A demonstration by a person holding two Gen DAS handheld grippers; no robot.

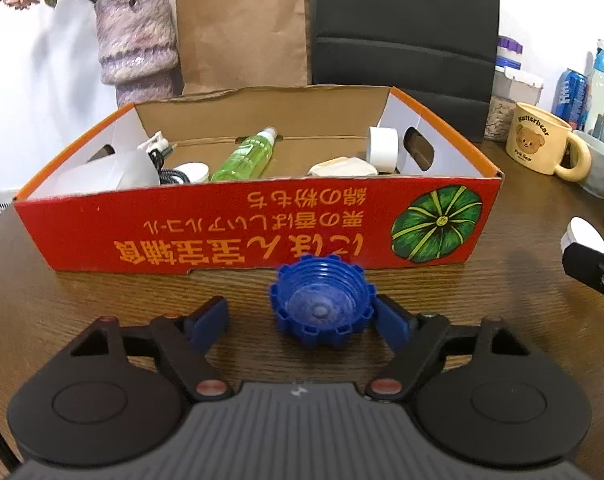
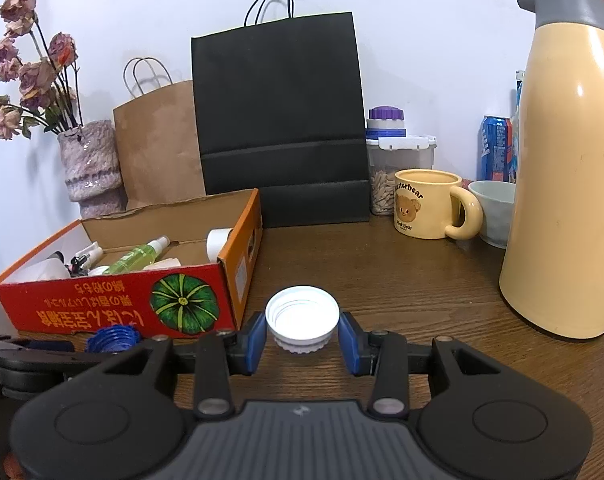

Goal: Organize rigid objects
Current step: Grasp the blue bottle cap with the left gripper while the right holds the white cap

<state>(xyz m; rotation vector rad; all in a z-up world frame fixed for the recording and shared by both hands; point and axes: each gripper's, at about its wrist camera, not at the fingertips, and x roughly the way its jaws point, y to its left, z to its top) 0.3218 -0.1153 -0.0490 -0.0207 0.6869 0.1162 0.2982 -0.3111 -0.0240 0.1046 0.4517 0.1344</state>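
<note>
The left gripper [image 1: 302, 316] stands with its jaws apart around a blue cap [image 1: 322, 304] lying on the wooden table [image 1: 101, 292], just before the red cardboard box's [image 1: 257, 224] front wall; one pad seems to touch it, though I can't be sure. The right gripper [image 2: 302, 334] is clamped on a white cap [image 2: 302, 314], off the box's right corner.
</note>
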